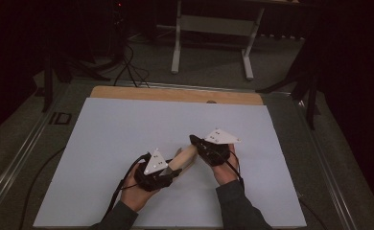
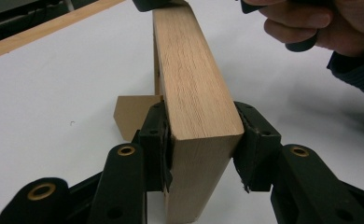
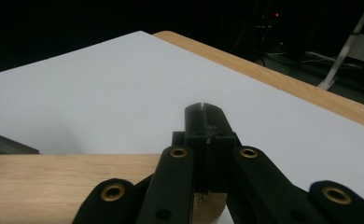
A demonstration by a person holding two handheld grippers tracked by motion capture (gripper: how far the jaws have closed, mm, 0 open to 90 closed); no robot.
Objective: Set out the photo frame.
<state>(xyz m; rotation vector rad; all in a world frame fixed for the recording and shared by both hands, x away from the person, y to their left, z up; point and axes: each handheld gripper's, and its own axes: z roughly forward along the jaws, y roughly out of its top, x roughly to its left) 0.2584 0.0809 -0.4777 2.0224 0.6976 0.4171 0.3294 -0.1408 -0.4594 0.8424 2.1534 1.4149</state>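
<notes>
A light wooden block (image 1: 185, 156) is held a little above the white sheet (image 1: 118, 129) near the table's front middle. My left gripper (image 1: 169, 170) is shut on its near end. In the left gripper view the block (image 2: 189, 79) runs away from me, with both pads (image 2: 157, 140) pressed on its sides. My right gripper (image 1: 195, 140) is shut, with its jaws together and nothing between them. Its tip (image 3: 203, 112) sits over the block's far end (image 3: 54, 182); whether it touches the wood I cannot tell. The hand (image 2: 320, 23) that holds it is in the left gripper view.
A small tan flat piece (image 2: 131, 114) lies on the sheet just behind my left jaw. The wooden tabletop's far edge (image 1: 175, 94) borders the sheet. A white desk frame (image 1: 214, 26) and cables (image 1: 127, 67) stand on the floor beyond.
</notes>
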